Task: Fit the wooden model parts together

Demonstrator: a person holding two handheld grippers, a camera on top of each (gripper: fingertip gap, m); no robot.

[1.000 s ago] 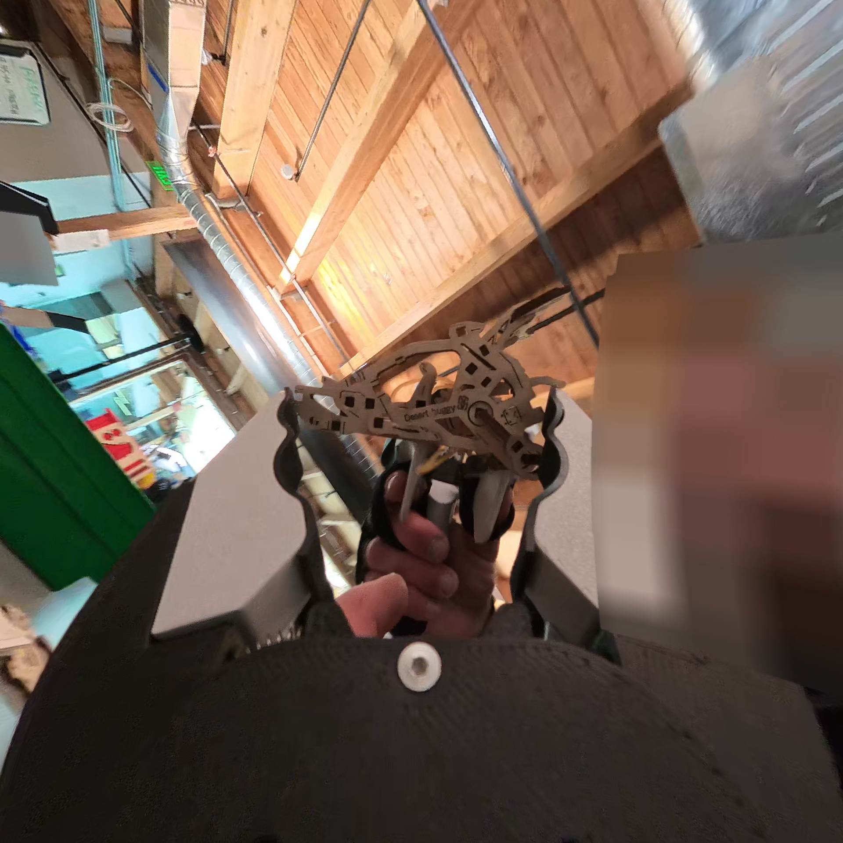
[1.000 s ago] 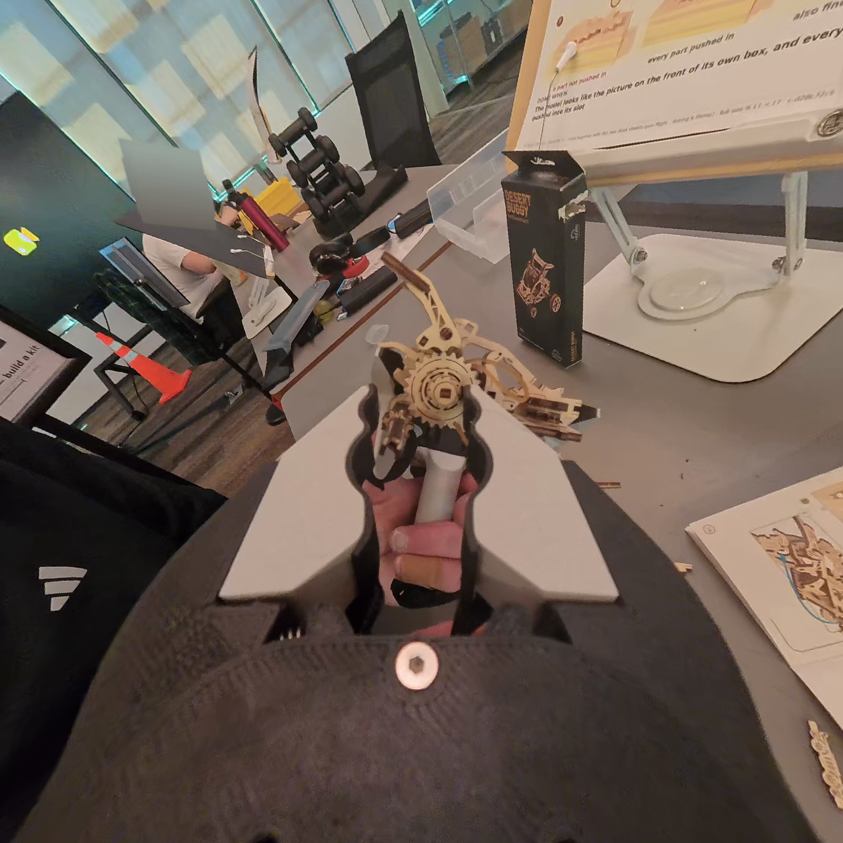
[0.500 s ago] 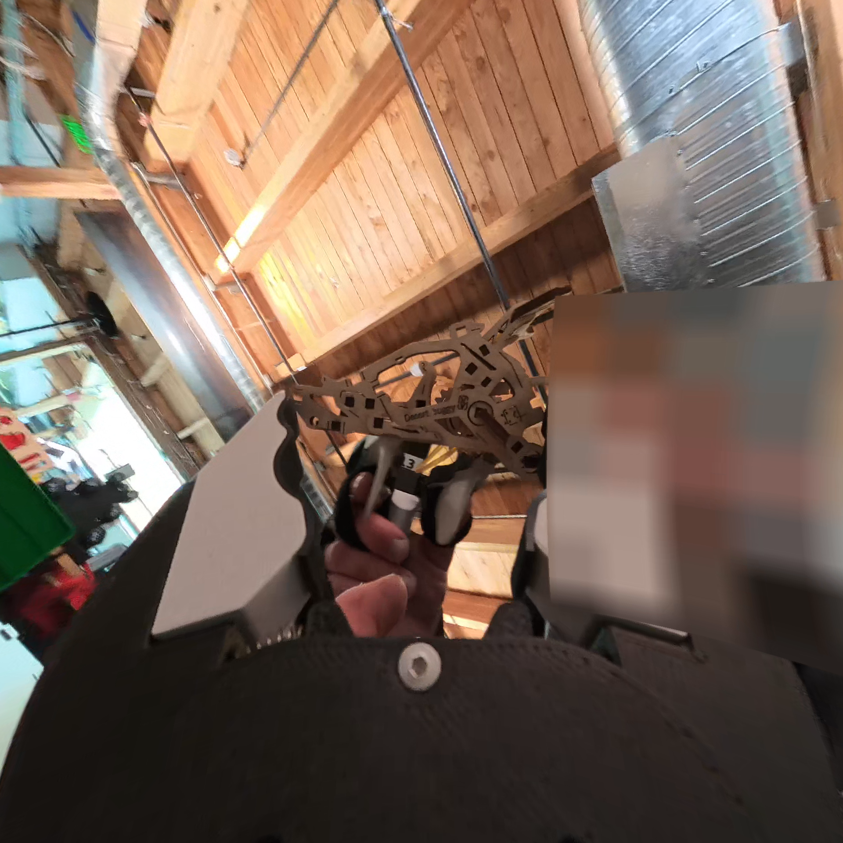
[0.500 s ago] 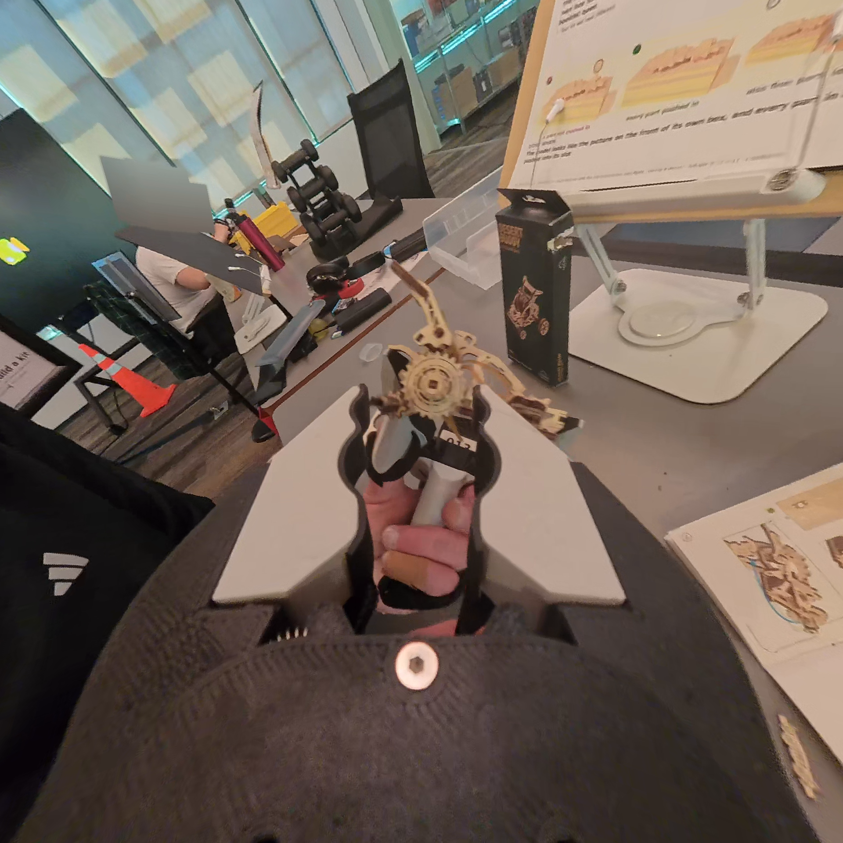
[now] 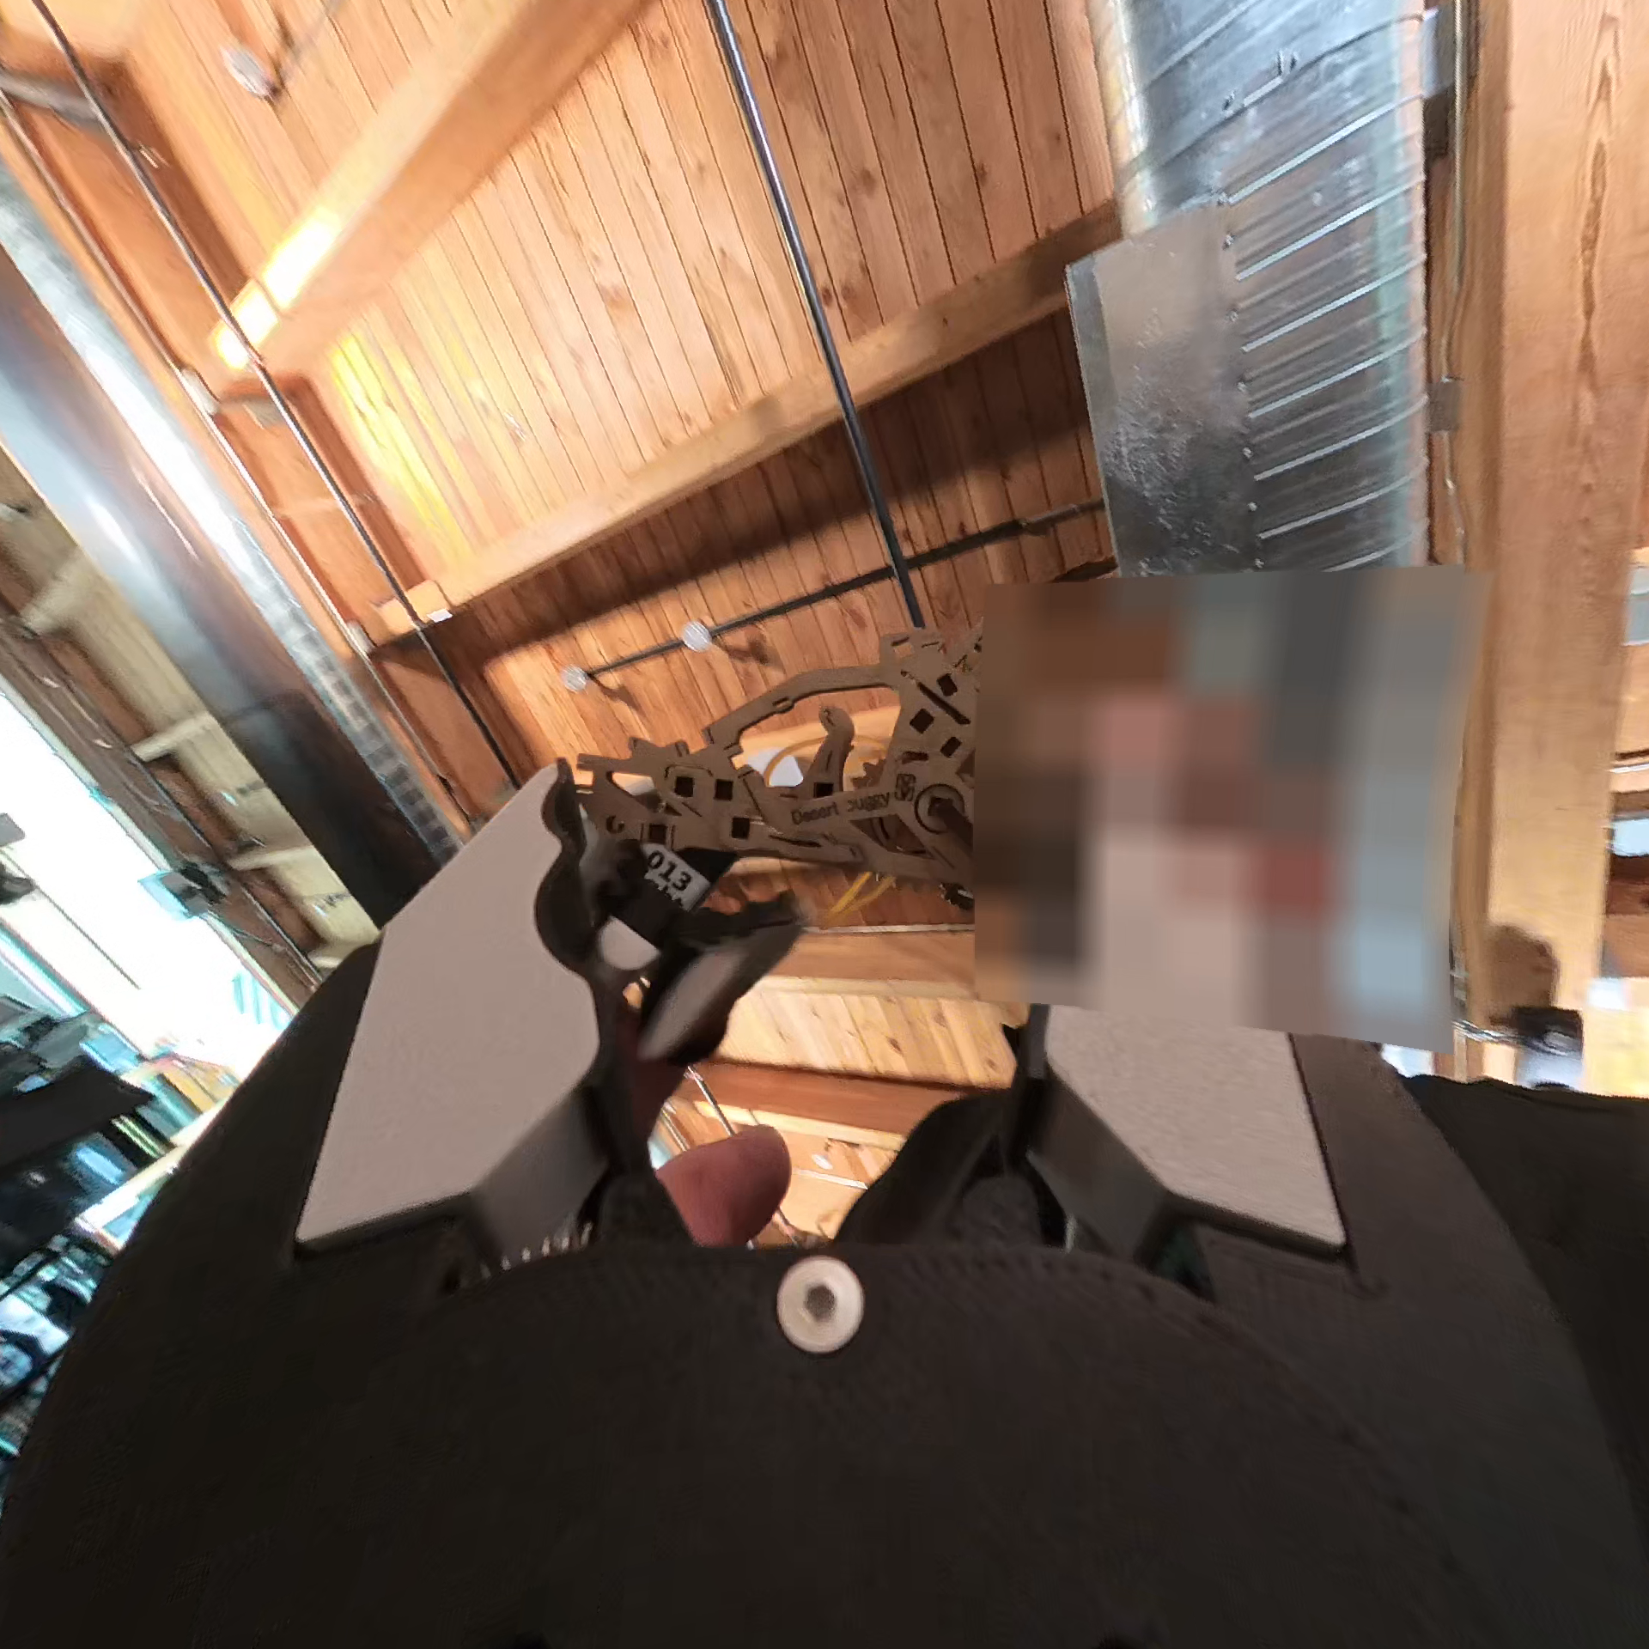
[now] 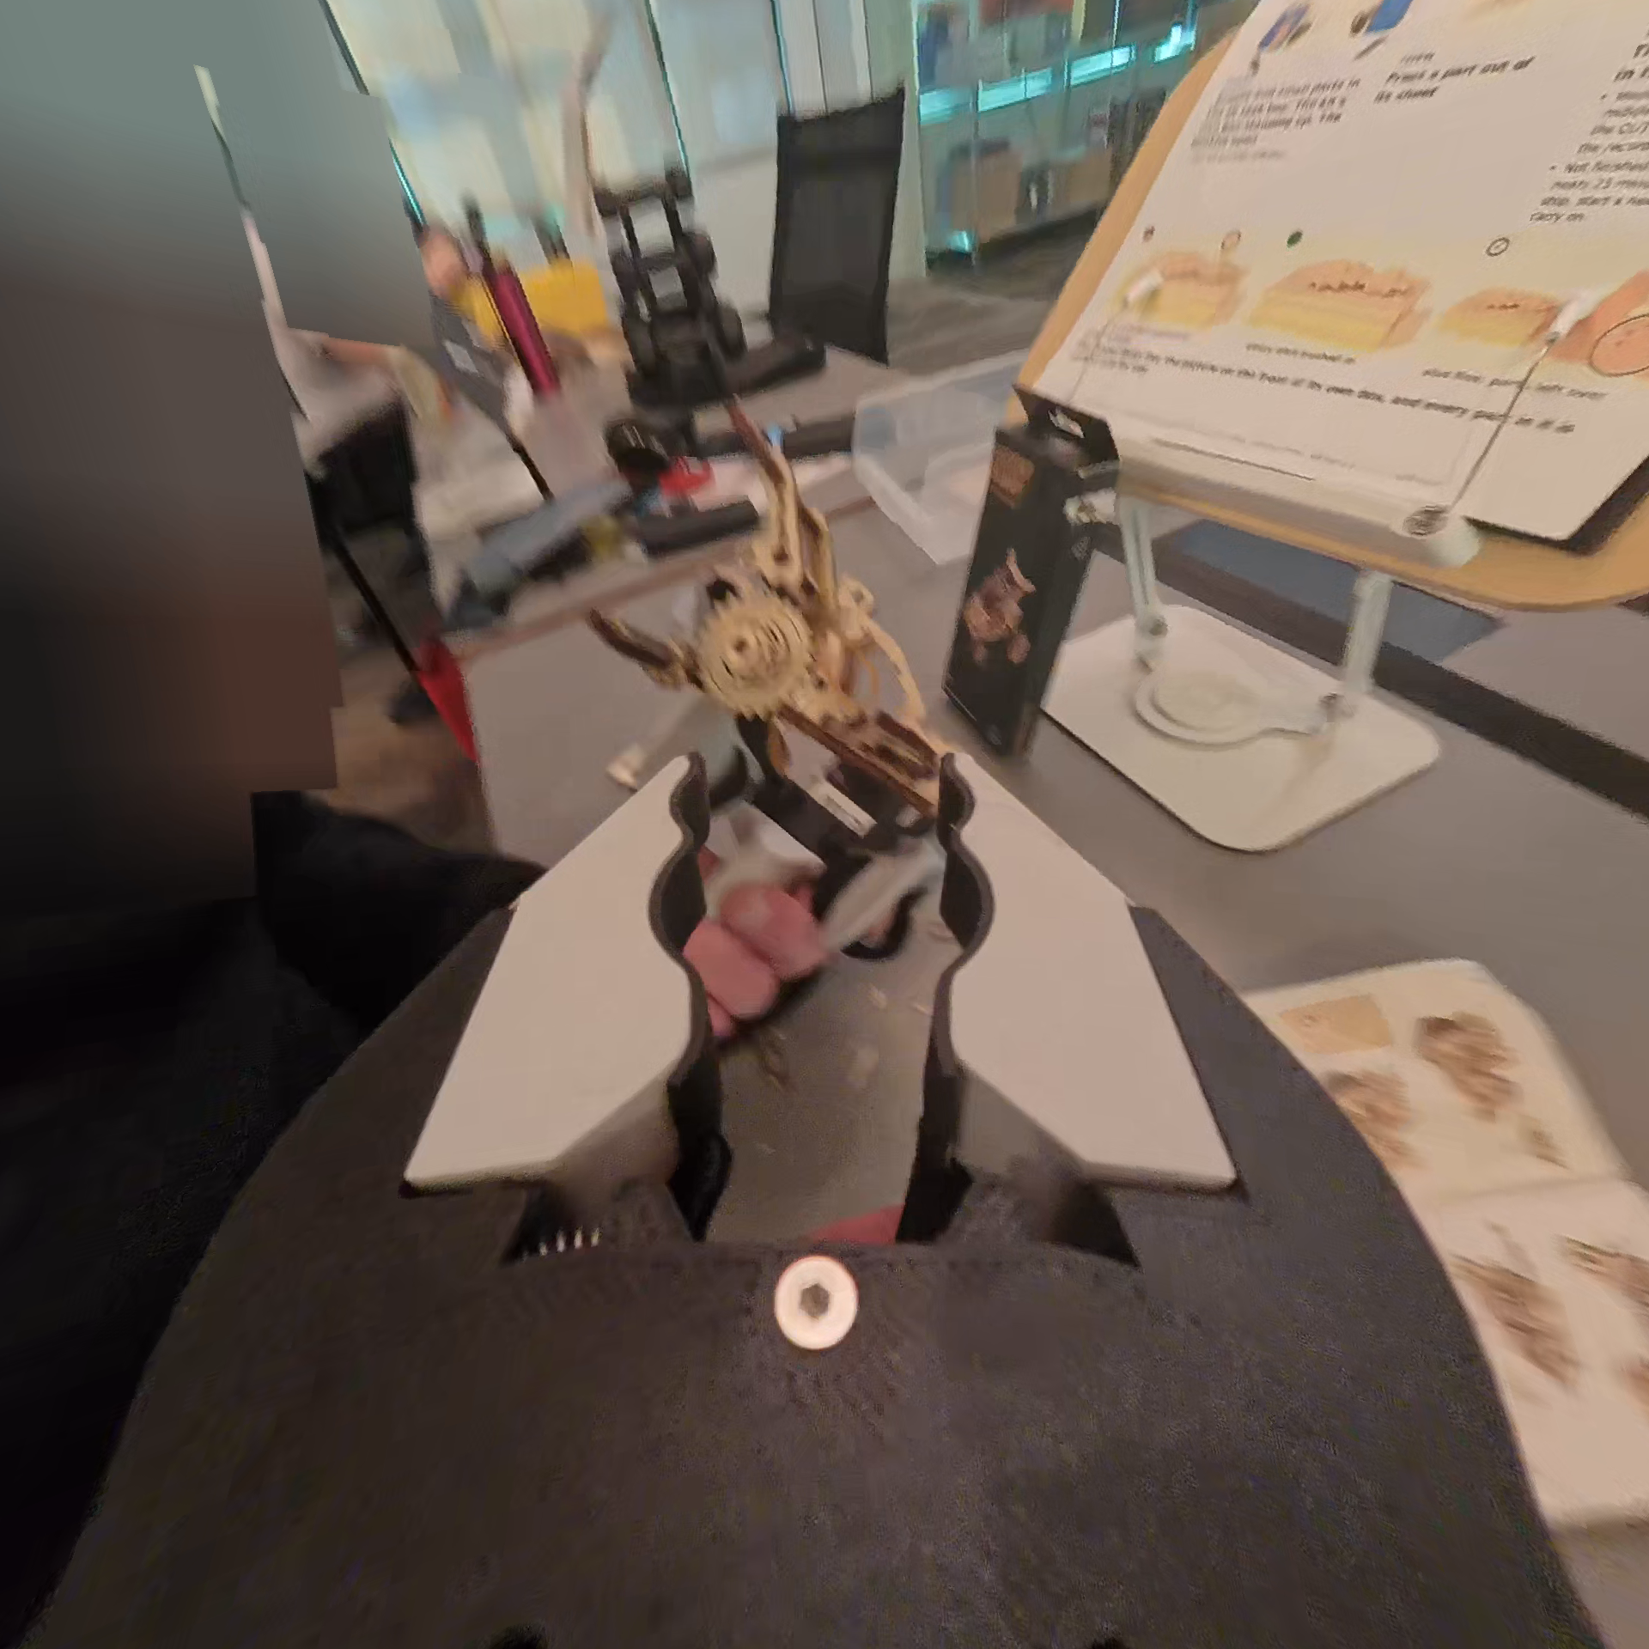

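Left claw (image 5: pixel 794 839): jaws spread wide, the wooden buggy frame (image 5: pixel 785 803) seen between the tips against the plank ceiling (image 5: pixel 625 357); contact cannot be told. Right claw (image 6: pixel 816 785): jaws parted, empty. The frame (image 6: pixel 794 660) is seen at 12 o'clock above the grey worktop (image 6: pixel 1338 892), black kit box (image 6: pixel 1017 589) at 2 o'clock.

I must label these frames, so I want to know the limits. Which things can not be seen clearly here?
- Left wrist view: the right end of the wooden model and the left gripper's right fingertip lie behind a mosaic patch.
- Right wrist view: motion blur smears the model's gear, so its teeth are unclear.
- Right wrist view: whether the right gripper touches the model cannot be told.
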